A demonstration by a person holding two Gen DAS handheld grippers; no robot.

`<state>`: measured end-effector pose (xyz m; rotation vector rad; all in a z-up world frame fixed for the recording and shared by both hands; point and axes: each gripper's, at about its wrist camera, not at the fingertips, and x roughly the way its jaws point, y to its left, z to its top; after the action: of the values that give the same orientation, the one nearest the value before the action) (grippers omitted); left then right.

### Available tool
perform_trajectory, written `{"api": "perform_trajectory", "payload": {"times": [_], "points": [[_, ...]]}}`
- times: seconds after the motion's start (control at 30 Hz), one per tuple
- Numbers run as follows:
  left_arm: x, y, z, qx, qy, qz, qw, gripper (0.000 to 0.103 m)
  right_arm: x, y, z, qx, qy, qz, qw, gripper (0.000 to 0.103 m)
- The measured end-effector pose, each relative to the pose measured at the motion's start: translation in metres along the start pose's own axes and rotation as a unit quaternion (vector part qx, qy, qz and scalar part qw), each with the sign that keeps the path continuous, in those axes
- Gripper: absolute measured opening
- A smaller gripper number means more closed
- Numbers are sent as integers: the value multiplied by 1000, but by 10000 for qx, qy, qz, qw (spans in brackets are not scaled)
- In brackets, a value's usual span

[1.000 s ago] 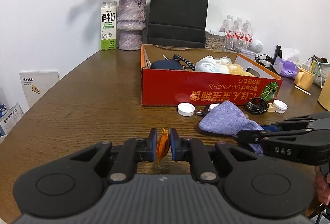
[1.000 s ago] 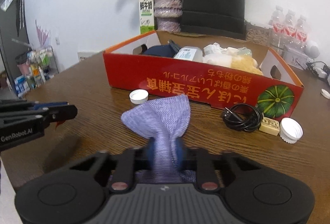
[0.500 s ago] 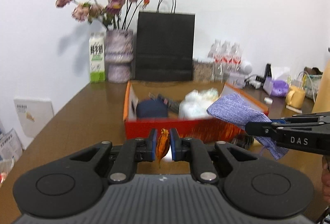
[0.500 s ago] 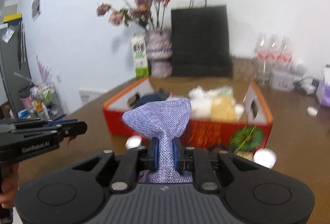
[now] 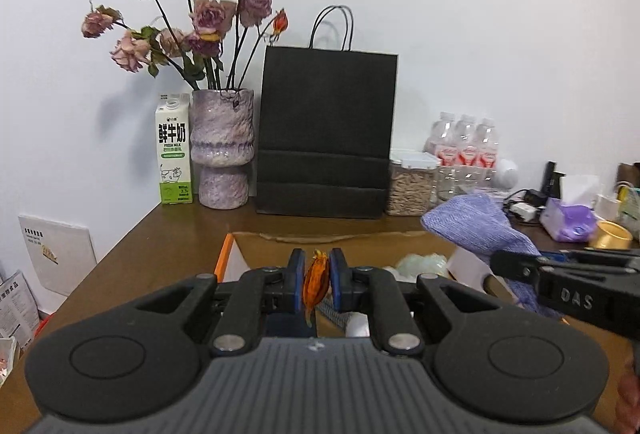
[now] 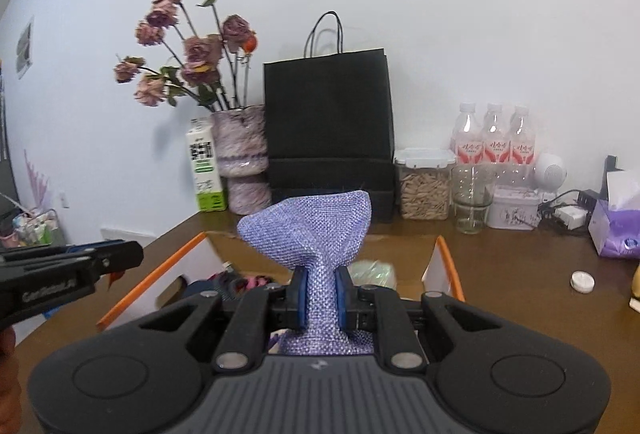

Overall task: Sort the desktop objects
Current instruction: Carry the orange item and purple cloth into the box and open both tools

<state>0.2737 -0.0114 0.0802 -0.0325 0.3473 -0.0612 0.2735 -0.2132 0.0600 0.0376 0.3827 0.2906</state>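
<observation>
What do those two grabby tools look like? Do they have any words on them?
Both are black plastic. The left tool and right tool each have blue finger pads, jointed arms with silver screws, two round discs and a ribbed grey body. The right one says "DAS" on its side; the left one has blurry white lettering.

milk carton (image 5: 173,150) left of vase (image 5: 222,150)

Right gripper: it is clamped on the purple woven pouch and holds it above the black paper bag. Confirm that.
Not quite. The right gripper is clamped on the purple woven pouch, but holds it above the open cardboard box, not the black paper bag, which stands behind against the wall. The right wrist view shows this.
</observation>
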Motion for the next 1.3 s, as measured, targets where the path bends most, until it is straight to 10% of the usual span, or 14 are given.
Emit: {"api": "perform_trajectory", "payload": {"times": [0.67, 0.8, 1.03, 1.3], "points": [[110, -8, -16, 365, 832, 395, 9951, 14, 98, -35, -20, 41, 734, -376, 9966, 14], [108, -11, -18, 480, 777, 547, 9943, 15, 94, -32, -22, -20, 682, -308, 9972, 32], [87, -14, -22, 592, 273, 923, 9936, 103, 77, -22, -21, -222, 409, -196, 9987, 98], [59, -17, -20, 503, -312, 1043, 9928, 103, 54, -16, -15, -270, 64, -248, 9993, 103]]}}
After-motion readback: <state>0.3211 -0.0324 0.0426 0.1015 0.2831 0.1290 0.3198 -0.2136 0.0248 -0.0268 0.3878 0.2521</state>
